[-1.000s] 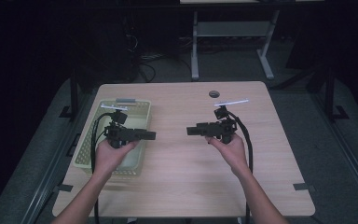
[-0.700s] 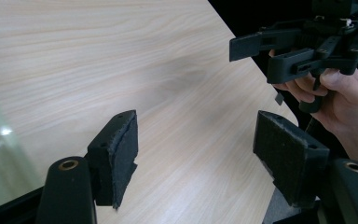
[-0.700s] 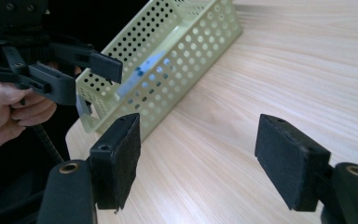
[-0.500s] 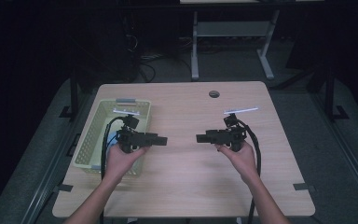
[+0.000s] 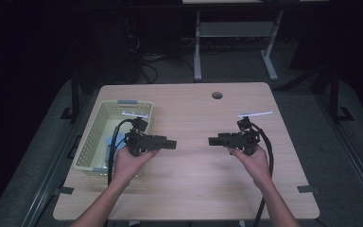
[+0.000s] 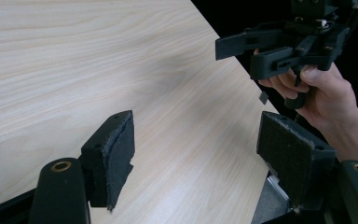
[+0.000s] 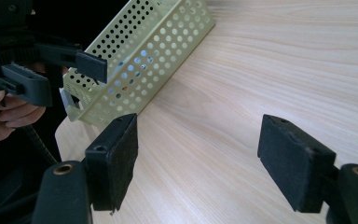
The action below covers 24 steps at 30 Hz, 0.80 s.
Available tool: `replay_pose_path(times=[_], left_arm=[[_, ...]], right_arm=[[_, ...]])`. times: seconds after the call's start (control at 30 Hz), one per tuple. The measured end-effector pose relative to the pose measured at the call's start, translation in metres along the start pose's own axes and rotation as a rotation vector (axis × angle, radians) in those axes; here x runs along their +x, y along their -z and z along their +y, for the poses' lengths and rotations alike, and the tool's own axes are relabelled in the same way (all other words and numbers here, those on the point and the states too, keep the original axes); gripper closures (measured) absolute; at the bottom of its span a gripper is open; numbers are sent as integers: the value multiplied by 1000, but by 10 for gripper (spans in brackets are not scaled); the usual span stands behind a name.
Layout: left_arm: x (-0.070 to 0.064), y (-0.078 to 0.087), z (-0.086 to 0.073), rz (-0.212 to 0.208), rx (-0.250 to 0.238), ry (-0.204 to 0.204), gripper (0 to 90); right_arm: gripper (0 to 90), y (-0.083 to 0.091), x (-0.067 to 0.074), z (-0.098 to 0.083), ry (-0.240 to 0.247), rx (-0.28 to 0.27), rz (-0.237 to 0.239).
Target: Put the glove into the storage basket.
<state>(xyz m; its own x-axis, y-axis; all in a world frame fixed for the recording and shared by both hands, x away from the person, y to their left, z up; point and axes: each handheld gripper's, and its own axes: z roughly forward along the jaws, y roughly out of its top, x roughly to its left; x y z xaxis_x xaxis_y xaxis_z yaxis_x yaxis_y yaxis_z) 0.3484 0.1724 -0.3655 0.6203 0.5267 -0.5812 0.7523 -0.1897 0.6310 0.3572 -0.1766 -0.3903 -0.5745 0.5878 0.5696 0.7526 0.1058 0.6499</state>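
Left gripper [image 5: 172, 143] centre-left, jaws just opening, spread, empty. Right gripper [image 5: 211, 141] centre-right, spread, empty. Basket [image 5: 90, 142] at left. Likely between steps; next move needs a target.

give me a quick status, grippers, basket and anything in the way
Left gripper open, jaws just widened, nothing between. Right gripper open, empty. Pale green perforated plastic basket at table's left, something blue inside. Bare wooden tabletop between grippers, nothing in the way.
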Motion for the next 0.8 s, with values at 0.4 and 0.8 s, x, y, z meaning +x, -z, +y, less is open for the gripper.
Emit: replay_pose_path(times=[0.4, 0.8], left_arm=[[-7, -16, -3, -26, 16, -10, 266], [-16, -31, -9, -54, 36, -32, 265]], right_arm=[[282, 17, -12, -9, -7, -4, -26], [276, 34, -23, -22, -33, -11, -44]])
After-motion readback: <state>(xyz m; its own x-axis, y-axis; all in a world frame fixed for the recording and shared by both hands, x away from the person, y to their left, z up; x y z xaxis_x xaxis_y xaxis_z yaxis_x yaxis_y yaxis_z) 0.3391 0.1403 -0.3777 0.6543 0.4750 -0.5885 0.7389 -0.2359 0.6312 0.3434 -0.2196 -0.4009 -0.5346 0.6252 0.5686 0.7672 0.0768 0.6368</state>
